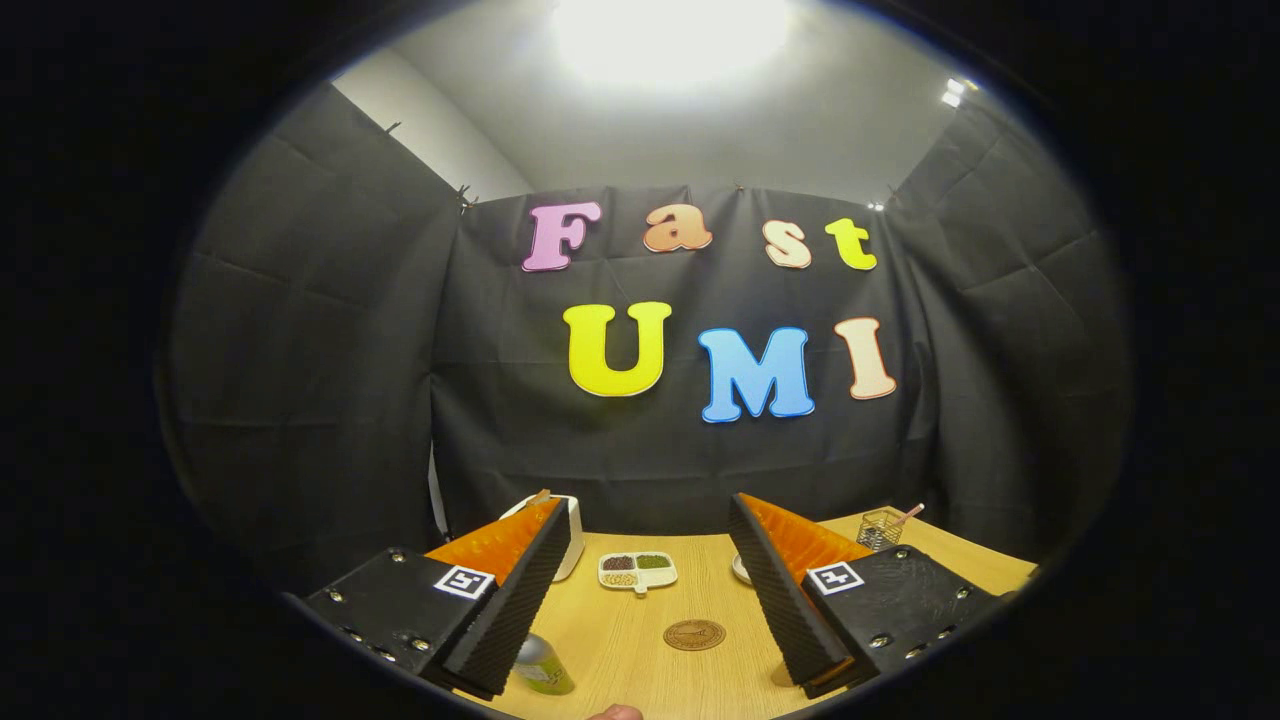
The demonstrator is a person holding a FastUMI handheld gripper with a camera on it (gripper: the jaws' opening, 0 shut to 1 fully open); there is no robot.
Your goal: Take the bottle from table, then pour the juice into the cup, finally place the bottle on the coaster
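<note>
My gripper [648, 515] hangs above a light wooden table [640, 650], open, with a wide gap and nothing between its fingers. A small green bottle [541, 668] with a grey top stands on the table low down, right beside the inner face of the left finger near its base. A round brown coaster [694, 634] lies on the table between the fingers, closer to the right one. A white cup-like vessel [572, 535] stands beyond the left finger, which hides most of it.
A white sectioned dish [637, 572] of dark, green and pale bits lies past the coaster. A wire basket [880, 527] stands at the far right of the table. A white rim [741, 570] peeks from behind the right finger. A fingertip [615, 712] shows nearest me.
</note>
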